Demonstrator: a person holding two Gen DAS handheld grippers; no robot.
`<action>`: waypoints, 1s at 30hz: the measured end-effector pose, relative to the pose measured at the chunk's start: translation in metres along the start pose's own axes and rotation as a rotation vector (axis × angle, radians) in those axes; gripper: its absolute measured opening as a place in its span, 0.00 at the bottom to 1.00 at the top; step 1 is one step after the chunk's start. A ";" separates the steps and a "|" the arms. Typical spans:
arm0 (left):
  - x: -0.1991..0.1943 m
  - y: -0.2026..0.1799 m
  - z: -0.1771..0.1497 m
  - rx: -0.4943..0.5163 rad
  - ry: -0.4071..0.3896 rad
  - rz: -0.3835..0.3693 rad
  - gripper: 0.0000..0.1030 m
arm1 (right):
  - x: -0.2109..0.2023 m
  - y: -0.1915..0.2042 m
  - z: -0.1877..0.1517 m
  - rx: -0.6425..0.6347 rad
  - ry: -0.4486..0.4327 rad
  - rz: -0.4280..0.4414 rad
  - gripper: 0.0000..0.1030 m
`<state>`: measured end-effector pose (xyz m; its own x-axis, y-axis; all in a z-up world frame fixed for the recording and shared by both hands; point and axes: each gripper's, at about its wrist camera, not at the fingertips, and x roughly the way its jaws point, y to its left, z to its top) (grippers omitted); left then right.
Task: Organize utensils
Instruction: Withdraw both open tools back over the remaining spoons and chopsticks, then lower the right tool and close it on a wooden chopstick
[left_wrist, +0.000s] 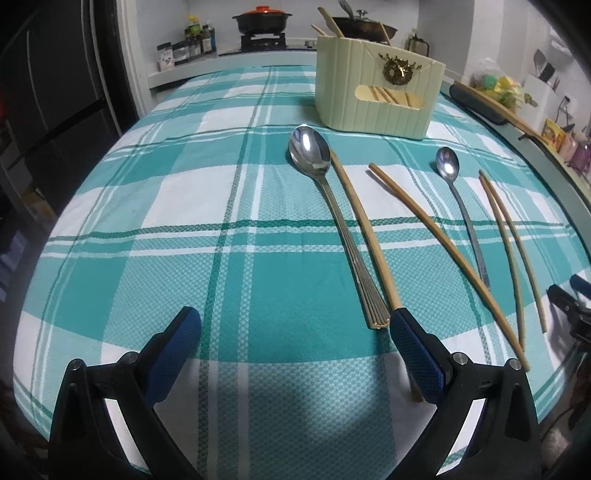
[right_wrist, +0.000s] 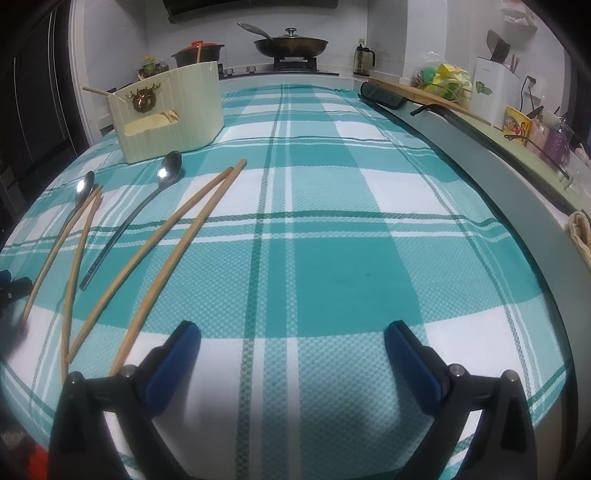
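Left gripper (left_wrist: 293, 326) fingers apart over checked worktop (left_wrist: 147, 206), right gripper (right_wrist: 291, 341) fingers likewise apart, large spoon (left_wrist: 332, 206), chopsticks (left_wrist: 443, 243) and small spoon (left_wrist: 458, 199) lying before cream holder (left_wrist: 376, 96).

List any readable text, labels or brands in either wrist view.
None can be read.
White countertop box: green logo, text too small.
Small yellow printed packet: picture only, lettering blurred.
Dark condiment jars: labels blurred.
Cream ribbed utensil holder: gold wreath ornament, no text.
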<state>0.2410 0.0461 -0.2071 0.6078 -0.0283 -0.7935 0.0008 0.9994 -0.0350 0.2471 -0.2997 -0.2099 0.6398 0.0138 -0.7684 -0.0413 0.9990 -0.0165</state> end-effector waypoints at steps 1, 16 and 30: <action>-0.001 0.003 0.000 -0.020 0.000 -0.019 0.99 | 0.000 0.000 -0.001 -0.002 -0.002 0.000 1.00; 0.006 0.025 0.005 -0.150 0.030 -0.022 0.99 | -0.003 0.014 0.037 0.042 0.046 0.193 0.55; 0.005 0.034 0.018 -0.170 0.022 0.005 0.99 | 0.029 0.052 0.056 -0.041 0.099 0.155 0.09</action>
<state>0.2588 0.0801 -0.2013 0.5900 -0.0259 -0.8070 -0.1375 0.9817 -0.1320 0.3066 -0.2447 -0.1969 0.5447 0.1613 -0.8229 -0.1659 0.9827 0.0828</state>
